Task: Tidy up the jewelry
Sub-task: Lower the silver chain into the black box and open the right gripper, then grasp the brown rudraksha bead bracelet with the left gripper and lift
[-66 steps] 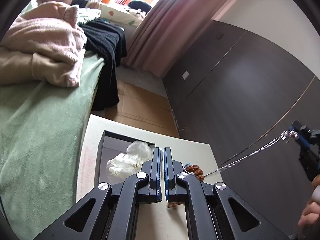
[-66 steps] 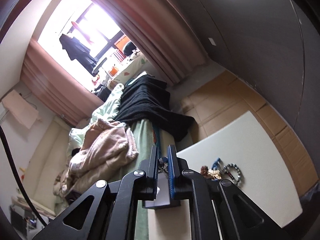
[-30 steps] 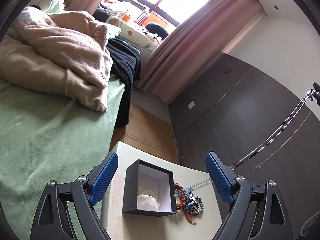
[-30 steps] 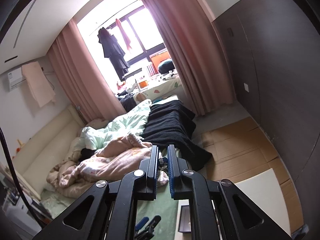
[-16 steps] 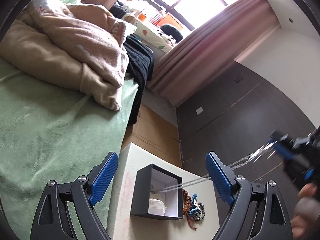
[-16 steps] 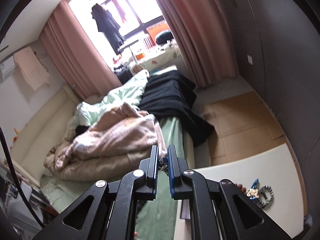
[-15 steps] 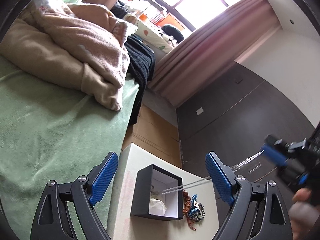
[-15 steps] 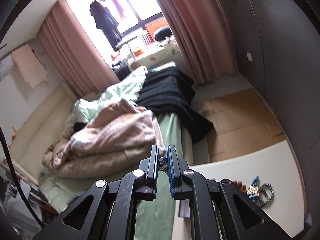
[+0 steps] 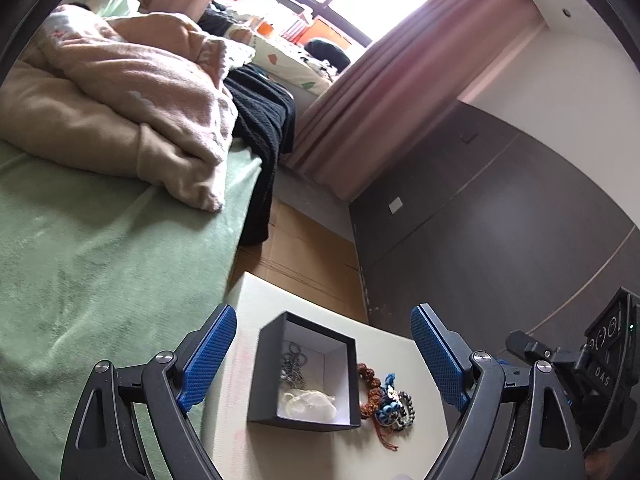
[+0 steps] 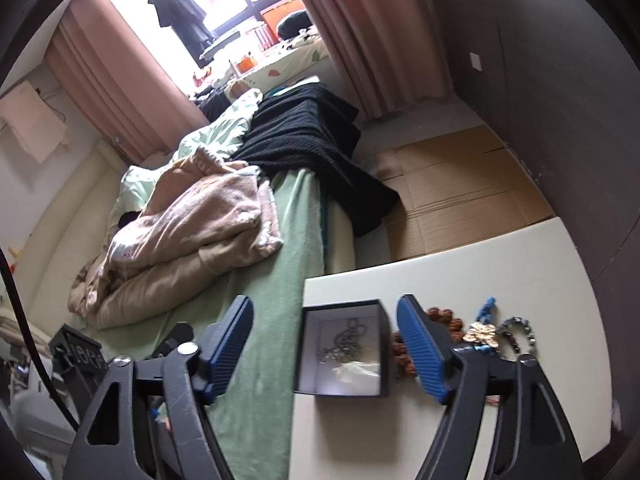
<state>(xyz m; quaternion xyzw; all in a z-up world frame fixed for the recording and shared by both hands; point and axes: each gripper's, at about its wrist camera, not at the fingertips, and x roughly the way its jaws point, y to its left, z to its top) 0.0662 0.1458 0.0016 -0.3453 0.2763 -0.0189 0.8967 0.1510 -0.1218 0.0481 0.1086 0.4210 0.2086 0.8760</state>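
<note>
A black open-topped box (image 9: 260, 384) (image 10: 386, 360) with a white lining stands on the cream table (image 9: 288, 452) (image 10: 520, 264). A silver chain (image 9: 293, 366) (image 10: 340, 342) lies coiled inside it beside a crumpled clear bag (image 9: 308, 400) (image 10: 358, 370). Right of the box lie a brown bead bracelet (image 9: 368, 386) (image 10: 444, 316), a blue cord piece (image 9: 390, 394) (image 10: 486, 308) and a dark bead bracelet (image 9: 406, 410) (image 10: 520, 332). My left gripper (image 9: 322, 356) is open above the box. The jaws of my right gripper (image 10: 324, 352) are opening over the box, nothing pressed between them.
A bed with a green sheet (image 9: 100, 260), a pink-beige blanket (image 9: 120, 100) and a black knit throw (image 10: 312, 140) borders the table's left side. Flattened cardboard (image 10: 460, 188) covers the floor beyond. A dark wardrobe wall (image 9: 500, 220) runs along the right.
The right gripper came down over the box and its jaws opened. The silver chain that hung stretched from it now lies coiled in the box. The left gripper stayed open.
</note>
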